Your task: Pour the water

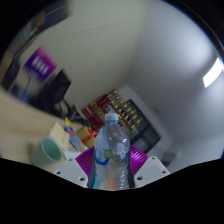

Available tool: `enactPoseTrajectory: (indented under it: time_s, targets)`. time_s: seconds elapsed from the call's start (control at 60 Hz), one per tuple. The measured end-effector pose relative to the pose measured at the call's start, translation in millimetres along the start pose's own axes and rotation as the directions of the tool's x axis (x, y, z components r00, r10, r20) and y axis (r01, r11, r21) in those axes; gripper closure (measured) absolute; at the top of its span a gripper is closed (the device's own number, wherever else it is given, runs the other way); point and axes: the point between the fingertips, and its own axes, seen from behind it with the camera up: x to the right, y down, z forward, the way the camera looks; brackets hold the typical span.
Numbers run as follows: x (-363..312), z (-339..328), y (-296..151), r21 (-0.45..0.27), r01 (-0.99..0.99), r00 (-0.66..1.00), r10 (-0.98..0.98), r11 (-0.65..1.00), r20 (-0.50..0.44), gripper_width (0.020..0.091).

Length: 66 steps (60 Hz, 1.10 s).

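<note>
A clear plastic water bottle (111, 152) with a pale cap stands between my fingers, its body tilted a little against the room. My gripper (112, 166) is shut on the bottle: the purple pads (86, 160) press on both sides of it. A teal cup (50, 151) sits on the pale table (20, 125) just left of the left finger. The bottle's base is hidden below the fingers.
A yellow-and-white carton (73, 137) stands between the cup and the bottle. Beyond them are a dark monitor (45, 82), shelves with coloured items (112, 105), a white wall and a ceiling light (213, 72). The whole view is tilted.
</note>
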Motion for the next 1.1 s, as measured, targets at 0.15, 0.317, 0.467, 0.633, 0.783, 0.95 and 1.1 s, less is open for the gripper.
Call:
enactPoseTrajectory:
  time_s: [0.15, 0.317, 0.467, 0.633, 0.783, 0.95, 1.1]
  targets:
    - [-31.4, -7.0, 26.0, -0.051, -0.561, 0.825, 0.563, 0.827, 0.053, 0.0639]
    - [-59.5, -4.0, 50.8, -0.1, -0.725, 0.679, 0.732, 0.681, 0.062, 0.064]
    - [-66.9, 5.6, 76.9, -0.107, -0.745, 0.659, 0.751, 0.659, 0.04, 0.0635]
    - [-81.6, 2.5, 101.3, -0.125, -0.727, 0.676, 0.736, 0.675, 0.042, 0.062]
    - [-76.9, 3.4, 108.2, -0.113, -0.758, 0.645, 0.764, 0.642, 0.013, 0.0583]
    - [-82.1, 3.4, 104.6, -0.172, -0.731, 0.658, 0.749, 0.66, 0.075, 0.0388]
    - [-74.2, -12.8, 105.2, -0.223, -0.744, 0.626, 0.774, 0.63, 0.098, 0.0252]
